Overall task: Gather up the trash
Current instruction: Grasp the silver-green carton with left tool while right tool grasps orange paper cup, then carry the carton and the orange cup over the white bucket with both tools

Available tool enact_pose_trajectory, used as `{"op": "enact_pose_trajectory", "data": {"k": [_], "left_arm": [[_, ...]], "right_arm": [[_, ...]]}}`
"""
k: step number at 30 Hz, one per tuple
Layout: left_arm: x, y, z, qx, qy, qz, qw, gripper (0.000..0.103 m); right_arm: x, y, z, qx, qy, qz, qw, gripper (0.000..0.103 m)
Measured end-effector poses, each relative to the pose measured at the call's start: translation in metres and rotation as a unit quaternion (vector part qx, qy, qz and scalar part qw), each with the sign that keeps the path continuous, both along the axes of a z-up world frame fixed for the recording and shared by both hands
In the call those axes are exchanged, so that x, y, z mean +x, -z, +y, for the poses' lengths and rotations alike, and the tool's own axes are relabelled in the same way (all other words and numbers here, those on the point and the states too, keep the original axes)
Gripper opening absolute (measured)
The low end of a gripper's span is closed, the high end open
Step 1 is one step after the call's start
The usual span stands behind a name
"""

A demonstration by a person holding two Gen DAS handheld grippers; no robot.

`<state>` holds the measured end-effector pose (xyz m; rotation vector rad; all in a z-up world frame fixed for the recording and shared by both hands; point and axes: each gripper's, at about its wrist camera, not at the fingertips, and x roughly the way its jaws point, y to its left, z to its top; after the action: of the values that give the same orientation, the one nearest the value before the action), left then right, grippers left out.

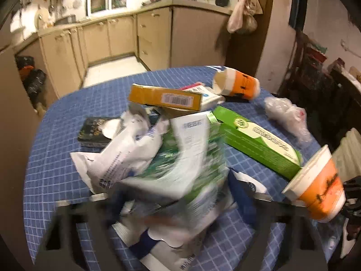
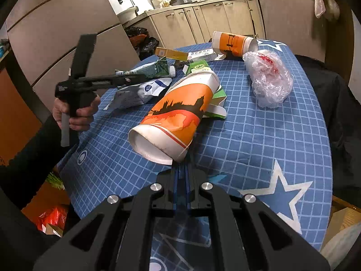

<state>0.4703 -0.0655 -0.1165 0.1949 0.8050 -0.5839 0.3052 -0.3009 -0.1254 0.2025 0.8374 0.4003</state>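
From the left wrist view, your left gripper (image 1: 180,201) has its jaws clamped on a blurred green-and-white carton (image 1: 191,153); two orange cups lie sideways, one on the bench (image 1: 56,153). Right wrist view: your right gripper (image 2: 181,167) pinches the nearer orange cup (image 2: 176,117), empty inside

Blue checked table (image 2: 259,149) carries a plastic bag (image 2: 268,79) and boxes (image 1: 257,140).

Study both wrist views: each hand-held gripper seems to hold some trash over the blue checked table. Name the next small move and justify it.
Probably carry both loads off the table to a bin, not visible here. The right hand-held gripper looks shut on the orange paper cup; the left hand-held gripper seems to pinch a green-and-white carton, though blurred. Neither could take more.
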Motion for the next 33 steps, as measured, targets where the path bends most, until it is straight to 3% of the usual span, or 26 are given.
{"op": "enact_pose_trajectory", "data": {"k": [3,6,9,20,33], "left_arm": [[-0.009,-0.007,0.01,-0.025,-0.013,-0.008,0.9996,0.066],[-0.025,-0.016,0.019,-0.028,-0.022,-0.032,0.9989,0.056],[-0.04,-0.026,0.028,-0.042,-0.026,-0.037,0.9981,0.035],[-0.089,-0.062,0.062,-0.097,-0.087,-0.072,0.9888,0.028],[-0.139,-0.099,0.07,-0.134,-0.096,-0.109,0.9802,0.027]], "right_arm": [[-0.002,-0.002,0.0,0.001,0.002,-0.005,1.0,0.004],[-0.005,-0.005,-0.002,-0.002,0.004,-0.012,1.0,0.004],[-0.007,-0.007,-0.003,0.0,0.007,-0.018,1.0,0.004],[-0.02,-0.022,0.005,-0.001,0.015,-0.044,0.999,0.004],[-0.043,-0.051,0.007,-0.006,0.032,-0.079,0.996,0.004]]}}
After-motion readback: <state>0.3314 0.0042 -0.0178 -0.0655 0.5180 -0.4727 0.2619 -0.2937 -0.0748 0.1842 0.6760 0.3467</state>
